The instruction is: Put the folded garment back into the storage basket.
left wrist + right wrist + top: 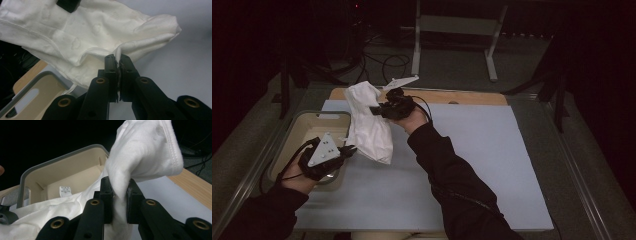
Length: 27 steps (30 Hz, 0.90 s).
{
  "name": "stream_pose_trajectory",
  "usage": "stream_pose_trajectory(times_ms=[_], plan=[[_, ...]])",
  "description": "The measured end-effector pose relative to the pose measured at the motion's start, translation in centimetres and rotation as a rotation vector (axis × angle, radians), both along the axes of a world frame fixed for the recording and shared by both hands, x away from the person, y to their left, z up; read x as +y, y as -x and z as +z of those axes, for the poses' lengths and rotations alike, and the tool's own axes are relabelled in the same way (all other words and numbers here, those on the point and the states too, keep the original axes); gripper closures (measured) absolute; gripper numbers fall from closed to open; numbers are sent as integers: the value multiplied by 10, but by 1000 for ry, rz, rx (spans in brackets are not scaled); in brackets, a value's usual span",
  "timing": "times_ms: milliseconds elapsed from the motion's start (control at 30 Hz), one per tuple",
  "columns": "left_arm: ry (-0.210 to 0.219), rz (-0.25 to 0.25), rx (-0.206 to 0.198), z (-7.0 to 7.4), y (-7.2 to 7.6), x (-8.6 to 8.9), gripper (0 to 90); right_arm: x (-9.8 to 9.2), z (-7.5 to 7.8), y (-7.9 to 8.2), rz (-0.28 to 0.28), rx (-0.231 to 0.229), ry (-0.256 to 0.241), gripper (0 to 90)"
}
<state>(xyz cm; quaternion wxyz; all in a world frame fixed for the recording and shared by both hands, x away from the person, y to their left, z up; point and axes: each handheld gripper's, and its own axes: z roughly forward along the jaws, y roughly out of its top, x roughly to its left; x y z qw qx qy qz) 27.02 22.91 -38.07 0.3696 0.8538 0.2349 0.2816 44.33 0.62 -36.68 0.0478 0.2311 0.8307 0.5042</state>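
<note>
Both hand-held grippers (349, 150) (376, 110) pinch crumpled white garment (368, 125) w/ stitched hem.

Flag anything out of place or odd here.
Nothing stands out. The white garment hangs crumpled between the left hand-held gripper and right hand-held gripper, both shut on it, beside the beige bin. No damage visible.

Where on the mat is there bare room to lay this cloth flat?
The blue mat is bare right of the person's right sleeve to its right edge. The left is crowded: the white cloth hangs between both hand-held grippers, left and right, beside the beige bin.
</note>
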Motion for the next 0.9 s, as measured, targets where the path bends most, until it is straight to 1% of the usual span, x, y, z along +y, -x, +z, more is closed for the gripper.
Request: stream_pose_trajectory(times_ms=[33,133,167,333,433,500,533,633,667,700,767,867,900], plan=[[0,0,0,0,0,0,876,3,0,-1,4,-3,-3,795],[4,20,-1,1,2,9,875,11,2,-1,13,-7,-1,795],[4,20,-1,1,2,9,876,14,3,-1,12,-9,-3,795],[0,48,-7,4,6,23,875,30,7,0,29,-14,-4,795],[0,62,-6,4,8,30,875,37,7,0,35,-17,-2,795],[-2,63,-4,4,9,32,875,43,7,1,38,-9,-2,795],[0,73,-4,4,10,37,875,46,7,1,44,-14,0,795],[3,82,-3,4,12,42,875,54,7,1,50,-10,-4,795],[1,87,-1,4,13,46,876,57,7,1,53,-8,-3,795],[1,87,-1,4,13,46,876,60,7,1,55,-9,-2,795],[2,101,3,3,15,53,876,65,6,1,60,-3,-9,795],[0,108,5,3,16,57,875,72,5,1,67,-3,-6,795],[0,120,5,3,18,62,875,76,5,1,69,-1,-8,795]])
